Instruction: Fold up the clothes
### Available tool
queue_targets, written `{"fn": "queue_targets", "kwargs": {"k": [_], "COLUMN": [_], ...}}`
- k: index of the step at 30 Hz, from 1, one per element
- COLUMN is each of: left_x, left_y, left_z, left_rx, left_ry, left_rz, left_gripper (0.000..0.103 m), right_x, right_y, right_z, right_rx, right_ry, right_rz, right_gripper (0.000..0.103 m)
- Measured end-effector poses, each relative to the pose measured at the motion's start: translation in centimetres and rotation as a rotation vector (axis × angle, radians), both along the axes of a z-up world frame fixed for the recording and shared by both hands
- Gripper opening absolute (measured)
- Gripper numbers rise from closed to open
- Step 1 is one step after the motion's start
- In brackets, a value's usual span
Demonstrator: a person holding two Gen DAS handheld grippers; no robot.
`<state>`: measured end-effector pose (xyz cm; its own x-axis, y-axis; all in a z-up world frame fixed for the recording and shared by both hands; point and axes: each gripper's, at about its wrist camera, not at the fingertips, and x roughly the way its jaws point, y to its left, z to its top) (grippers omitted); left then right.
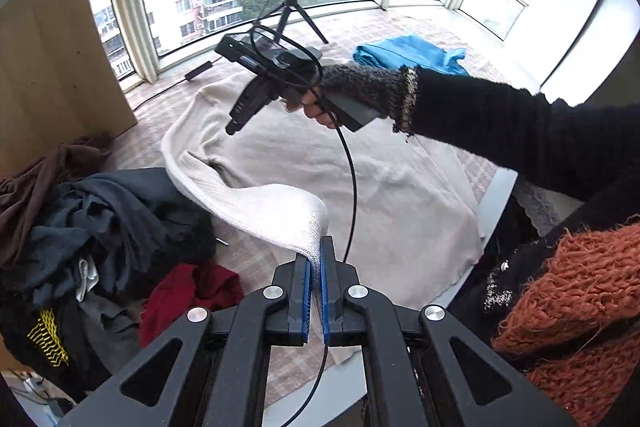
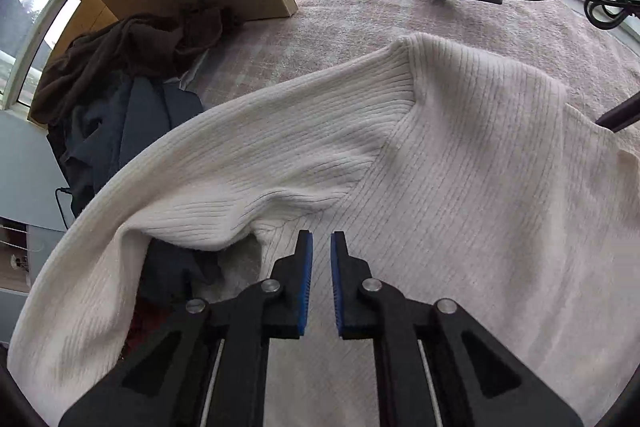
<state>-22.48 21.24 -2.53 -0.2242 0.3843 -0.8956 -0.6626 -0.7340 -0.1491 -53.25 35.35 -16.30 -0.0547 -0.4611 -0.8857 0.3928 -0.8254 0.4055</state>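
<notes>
**Left gripper lifting a sleeve of the cream ribbed sweater**

The left gripper (image 1: 316, 259) is pinching the sleeve cuff (image 1: 296, 227) of the cream sweater (image 1: 360, 167), which is lying spread across the bench (image 1: 494, 195), its body stretching toward 12 o'clock. The right gripper (image 2: 321, 247) is hovering over the sweater's shoulder with its jaws slightly spread, gripping nothing. The thin pinch on ribbed knit may be slipping as the sleeve is drawn over, and the dangling cable (image 1: 354, 187) could be snagging the fold. The pile of dark clothes (image 1: 100, 219) at 9 o'clock is crowding the sleeve. The sweater's far hem and other sleeve are staying out of sight.
</notes>
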Motion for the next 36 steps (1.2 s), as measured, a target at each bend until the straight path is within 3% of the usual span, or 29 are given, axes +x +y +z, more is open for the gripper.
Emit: {"fn": "queue_targets", "kwargs": {"k": [3, 6, 9, 12, 13, 16, 21, 25, 30, 32, 36], "left_x": [1.7, 3.4, 3.4, 4.2, 4.5, 5.3, 6.6, 4.0, 2.0, 1.5, 3.6], "left_y": [3.1, 6.2, 5.2, 3.5, 2.9, 1.2, -1.6, -1.3, -1.1, -1.0, 0.7], "left_z": [-4.0, -7.9, -9.7, -10.0, -10.1, -10.3, -10.7, -14.0, -16.9, -17.6, -12.6], "left_rx": [-0.059, -0.118, -0.156, -0.133, -0.126, -0.103, -0.064, -0.173, -0.101, -0.073, 0.046], "left_ry": [-0.070, -0.141, -0.192, -0.196, -0.198, -0.202, -0.209, -0.168, -0.231, -0.253, -0.242], "left_rz": [-0.089, -0.177, -0.093, -0.015, 0.011, 0.089, 0.219, 0.233, 0.227, 0.231, 0.144], "left_gripper": [0.003, 0.004, 0.005, 0.030, 0.032, 0.031, 0.033, 0.036, 0.031, 0.006, 0.006], "right_x": [1.2, 1.3, 0.7, 0.3, 0.3, 1.1, 3.0, 4.9, 7.5, 8.3, 8.4], "right_y": [4.3, 5.6, 4.5, 2.9, 2.5, 1.2, -0.3, -0.8, 0.0, 0.7, 1.6], "right_z": [2.2, 3.1, 2.1, -0.4, -1.3, -3.3, -2.6, -1.0, 0.5, 0.6, 0.6], "right_rx": [-0.008, -0.015, -0.037, 0.022, 0.034, 0.076, 0.191, 0.235, 0.229, 0.230, 0.241], "right_ry": [0.005, 0.008, -0.005, -0.023, -0.040, -0.064, 0.036, 0.100, 0.128, 0.131, 0.139], "right_rz": [-0.021, -0.026, -0.027, -0.006, 0.005, 0.057, 0.161, 0.198, 0.228, 0.228, 0.206], "right_gripper": [0.039, 0.042, 0.045, 0.048, 0.048, 0.048, 0.048, 0.048, 0.048, 0.048, 0.048]}}
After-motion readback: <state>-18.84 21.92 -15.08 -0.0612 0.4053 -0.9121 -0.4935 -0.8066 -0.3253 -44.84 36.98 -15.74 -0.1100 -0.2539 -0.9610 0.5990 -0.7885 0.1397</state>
